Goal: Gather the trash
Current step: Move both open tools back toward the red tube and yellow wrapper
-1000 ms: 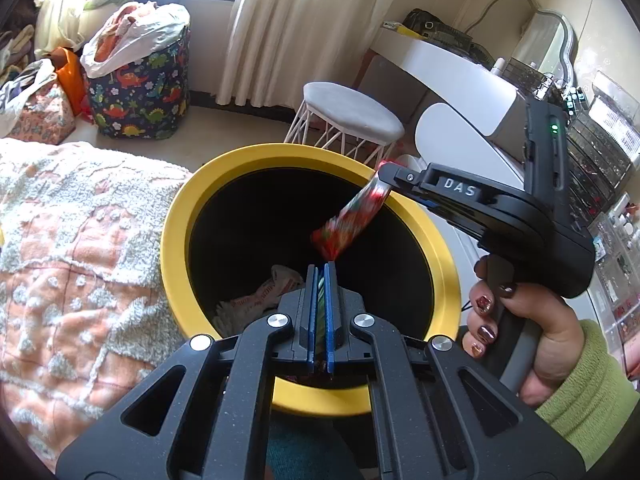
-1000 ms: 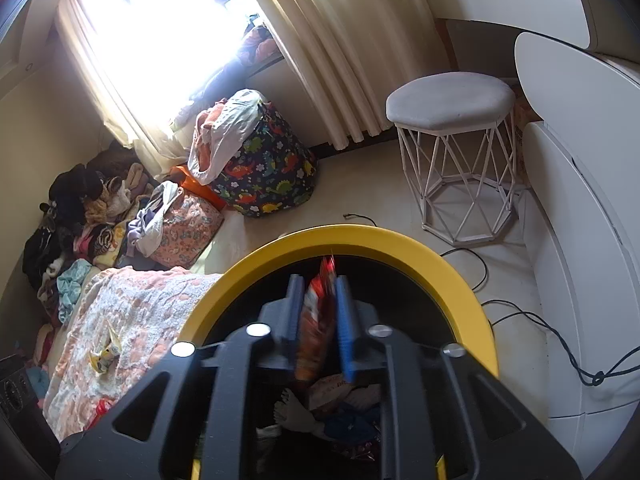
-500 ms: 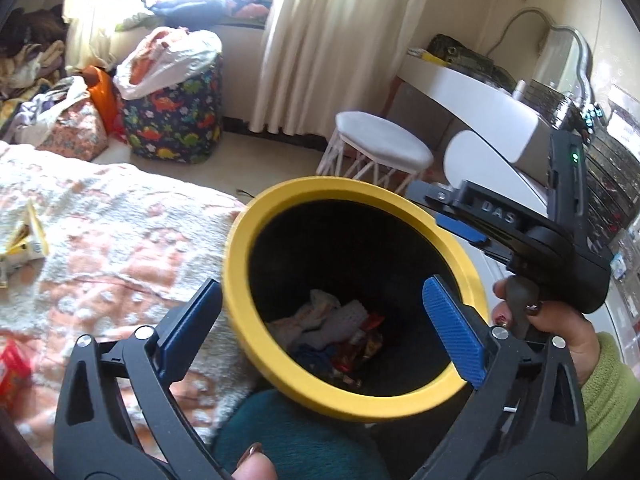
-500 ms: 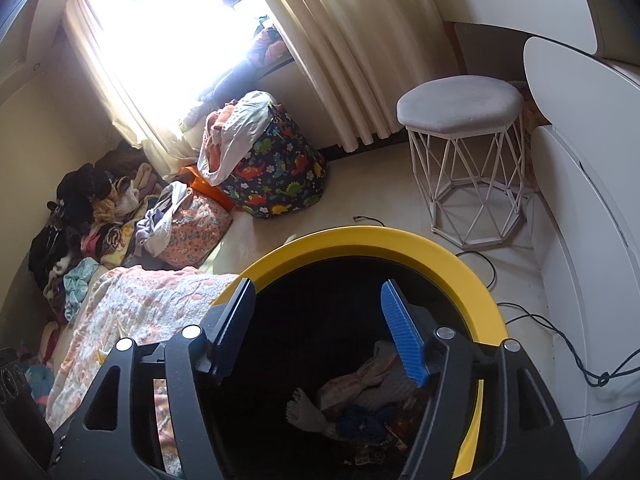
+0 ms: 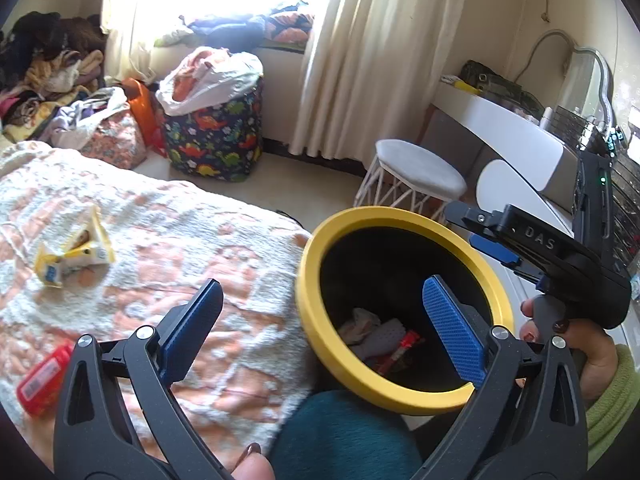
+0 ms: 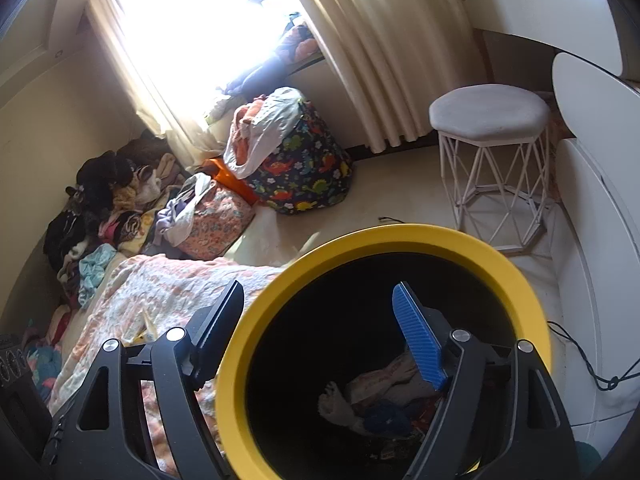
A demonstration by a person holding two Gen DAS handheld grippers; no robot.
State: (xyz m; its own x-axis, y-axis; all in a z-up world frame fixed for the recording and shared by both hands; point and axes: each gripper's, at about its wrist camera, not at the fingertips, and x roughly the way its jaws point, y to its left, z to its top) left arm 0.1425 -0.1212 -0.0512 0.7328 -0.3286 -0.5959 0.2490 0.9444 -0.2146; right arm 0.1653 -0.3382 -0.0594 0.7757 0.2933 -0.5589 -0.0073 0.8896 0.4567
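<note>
Both sets of jaws wide open and empty: left gripper (image 5: 320,322) straddling the rim of the yellow bin (image 5: 400,394), right gripper (image 6: 320,330) over its mouth. I'd swing left over the bed (image 5: 180,220), come down flat on one wrapper, close fully before lifting. I count two pieces on the bed: yellow wrapper (image 5: 72,256), red packet (image 5: 42,376). One bin, already holding trash.

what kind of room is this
Most likely a lived-in bedroom: a bed with a fuzzy peach-and-white blanket, a white vanity desk with its stool, and clothes piled by the curtained window.
</note>
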